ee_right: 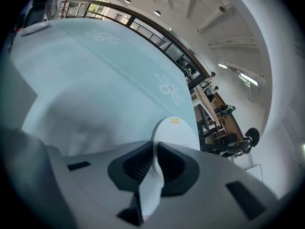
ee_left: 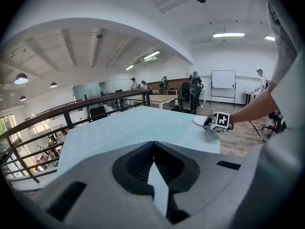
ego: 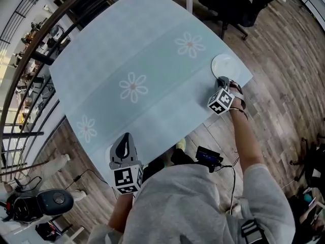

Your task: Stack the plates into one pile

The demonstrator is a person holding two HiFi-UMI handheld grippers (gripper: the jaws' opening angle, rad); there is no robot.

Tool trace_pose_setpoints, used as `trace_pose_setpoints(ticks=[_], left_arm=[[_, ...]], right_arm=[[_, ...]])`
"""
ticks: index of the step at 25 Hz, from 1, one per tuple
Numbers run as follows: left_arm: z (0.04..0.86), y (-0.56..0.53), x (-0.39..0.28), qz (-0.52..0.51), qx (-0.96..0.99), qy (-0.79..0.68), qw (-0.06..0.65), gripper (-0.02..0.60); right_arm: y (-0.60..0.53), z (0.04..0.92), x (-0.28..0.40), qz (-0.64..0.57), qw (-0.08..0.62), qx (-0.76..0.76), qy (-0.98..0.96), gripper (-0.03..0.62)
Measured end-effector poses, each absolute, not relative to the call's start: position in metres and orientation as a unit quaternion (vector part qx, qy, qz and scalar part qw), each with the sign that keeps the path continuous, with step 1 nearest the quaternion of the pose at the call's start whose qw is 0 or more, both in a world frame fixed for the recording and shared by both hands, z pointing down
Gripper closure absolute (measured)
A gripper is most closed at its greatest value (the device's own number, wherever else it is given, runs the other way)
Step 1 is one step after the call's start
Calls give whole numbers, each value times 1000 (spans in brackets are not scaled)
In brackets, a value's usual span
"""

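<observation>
A white plate (ego: 227, 65) (ee_right: 176, 130) lies at the right edge of the pale blue flowered table (ego: 152, 50). My right gripper (ego: 222, 80) (ee_right: 155, 147) is shut on its near rim, which shows as a white strip between the jaws. The left gripper view shows that plate (ee_left: 199, 120) and the right gripper (ee_left: 209, 122) far off. A second white plate (ego: 107, 154) (ee_right: 33, 28) sits at the table's near corner, mostly hidden under my left gripper (ego: 124, 139) (ee_left: 153, 149). The left jaws meet at their tips, with nothing seen held there.
A dark railing (ego: 30, 60) runs along the table's left side. An office chair (ego: 233, 6) stands on the wooden floor beyond the far right corner. The table ends just right of the held plate. People and desks (ee_left: 162, 92) are far off in the room.
</observation>
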State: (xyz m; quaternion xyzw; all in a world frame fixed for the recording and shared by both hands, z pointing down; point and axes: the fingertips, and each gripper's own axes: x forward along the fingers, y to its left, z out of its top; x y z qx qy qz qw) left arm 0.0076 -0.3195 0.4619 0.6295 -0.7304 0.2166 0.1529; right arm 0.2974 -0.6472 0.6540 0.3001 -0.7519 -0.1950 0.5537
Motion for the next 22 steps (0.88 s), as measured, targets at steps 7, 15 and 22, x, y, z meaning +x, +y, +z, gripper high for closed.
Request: trace_pose_setpoints(ticks=[7, 15, 22], left_arm=[[457, -306, -9, 217, 620, -738, 155, 563], [460, -287, -14, 222, 624, -733, 159, 563], [461, -284, -14, 216, 636, -724, 156, 563]], right_arm=[[-655, 649, 293, -212, 572, 292, -736, 554], [-641, 598, 274, -265, 513, 329, -747, 563], [-601, 559, 244, -289, 463, 320, -774, 563]])
